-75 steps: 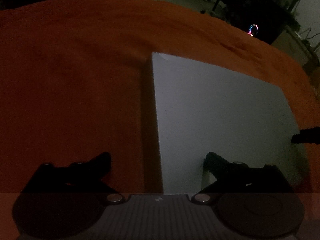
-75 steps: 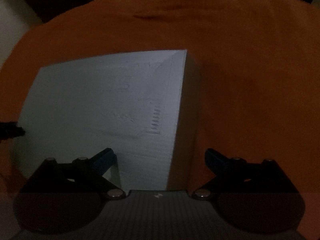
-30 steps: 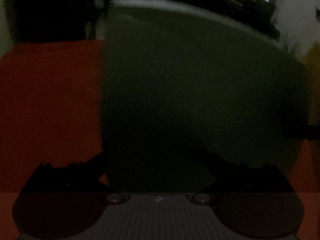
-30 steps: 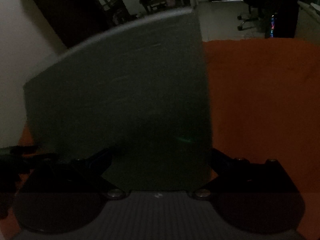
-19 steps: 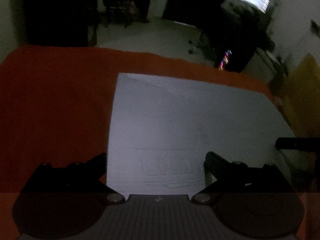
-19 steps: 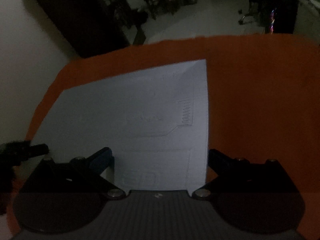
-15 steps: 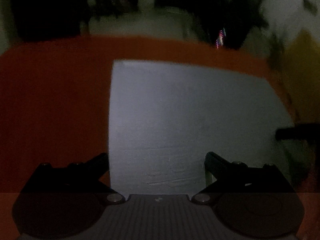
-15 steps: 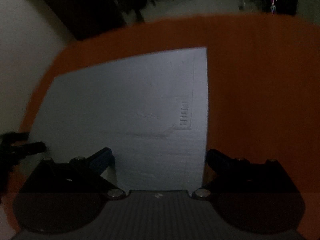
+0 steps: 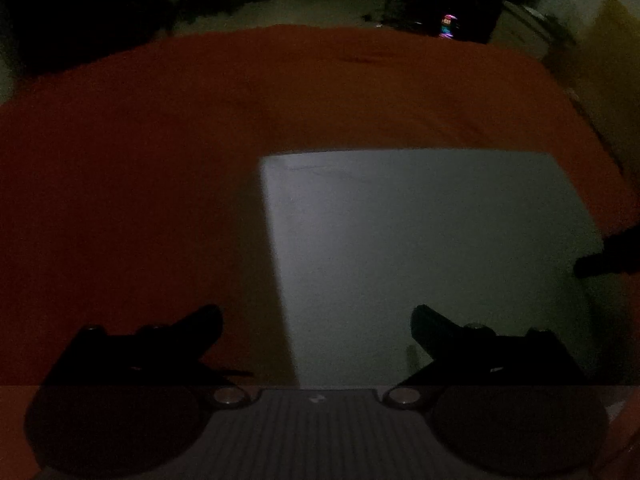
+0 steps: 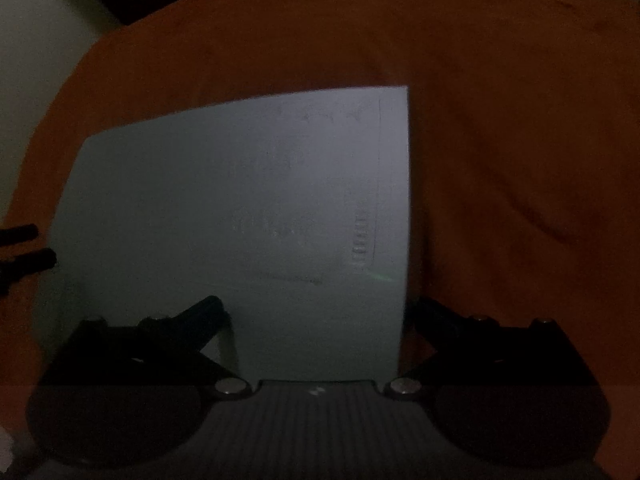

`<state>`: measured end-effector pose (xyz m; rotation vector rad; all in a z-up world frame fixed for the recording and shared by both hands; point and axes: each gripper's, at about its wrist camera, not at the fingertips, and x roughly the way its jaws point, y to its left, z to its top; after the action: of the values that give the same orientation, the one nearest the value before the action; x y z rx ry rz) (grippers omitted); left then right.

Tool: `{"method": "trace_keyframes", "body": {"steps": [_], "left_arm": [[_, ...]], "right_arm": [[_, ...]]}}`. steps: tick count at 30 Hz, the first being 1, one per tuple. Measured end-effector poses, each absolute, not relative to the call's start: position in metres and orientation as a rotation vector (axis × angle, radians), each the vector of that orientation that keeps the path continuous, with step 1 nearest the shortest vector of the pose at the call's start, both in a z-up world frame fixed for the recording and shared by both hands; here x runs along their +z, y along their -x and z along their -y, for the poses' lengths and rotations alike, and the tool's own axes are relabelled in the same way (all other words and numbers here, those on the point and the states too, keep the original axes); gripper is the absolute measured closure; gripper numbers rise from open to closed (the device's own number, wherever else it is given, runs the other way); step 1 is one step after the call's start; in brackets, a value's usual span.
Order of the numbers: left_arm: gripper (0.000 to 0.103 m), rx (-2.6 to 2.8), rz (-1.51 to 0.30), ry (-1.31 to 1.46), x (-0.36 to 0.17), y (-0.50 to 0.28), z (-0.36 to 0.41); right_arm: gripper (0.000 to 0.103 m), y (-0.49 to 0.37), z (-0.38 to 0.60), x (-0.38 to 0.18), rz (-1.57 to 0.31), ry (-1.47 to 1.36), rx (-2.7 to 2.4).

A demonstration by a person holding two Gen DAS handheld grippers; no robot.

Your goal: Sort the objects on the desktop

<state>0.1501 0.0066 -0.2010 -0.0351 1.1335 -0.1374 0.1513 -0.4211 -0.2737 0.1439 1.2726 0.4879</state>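
A large flat white board [image 9: 420, 248] lies on the orange tablecloth [image 9: 160, 160] in dim light. My left gripper [image 9: 316, 320] is open at the board's near left edge, one finger over the cloth and the other over the board. In the right wrist view the white board [image 10: 240, 208] shows faint embossed marks. My right gripper [image 10: 316, 308] is open and straddles its near right edge. Each view catches the other gripper's dark fingertips, one [image 9: 600, 260] at the board's right side and one [image 10: 24, 248] at its left side.
The orange cloth [image 10: 520, 140] covers the whole table and is wrinkled on the right. Beyond the far table edge is a dark room with a pale floor [image 9: 320, 8] and a small coloured light [image 9: 446, 26]. A pale wall [image 10: 36, 60] stands at the left.
One second ago the board stood tilted up and filled both views. It came down flat onto the cloth, and both grippers now sit lower and nearer its front edge.
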Motion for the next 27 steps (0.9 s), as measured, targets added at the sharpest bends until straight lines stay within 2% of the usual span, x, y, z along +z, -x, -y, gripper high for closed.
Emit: {"method": "trace_keyframes", "body": {"steps": [3,6,16,19,23,27], "left_arm": [[0.000,-0.213,-1.227,0.155,-0.222,-0.164,-0.011],[0.000,-0.224,-1.241,0.196,-0.236,-0.161,-0.001],[0.001,-0.268,-1.343,-0.019,-0.229,-0.114,0.042],[0.000,-0.240,-1.320,-0.025,-0.239,-0.122,0.051],[0.001,-0.195,-1.325,0.029,-0.246,-0.134,0.054],[0.001,-0.212,-1.343,0.009,-0.237,-0.132,0.063]], "right_arm": [[0.000,-0.142,0.421,-0.285,-1.266,-0.154,0.496],[0.000,-0.132,0.420,-0.283,-1.270,-0.128,0.495],[0.000,-0.082,0.425,-0.262,-1.346,-0.025,0.503],[0.000,-0.079,0.425,-0.277,-1.389,0.009,0.504],[0.000,-0.083,0.434,-0.295,-1.389,-0.087,0.492],[0.000,-0.072,0.434,-0.281,-1.409,-0.074,0.477]]}}
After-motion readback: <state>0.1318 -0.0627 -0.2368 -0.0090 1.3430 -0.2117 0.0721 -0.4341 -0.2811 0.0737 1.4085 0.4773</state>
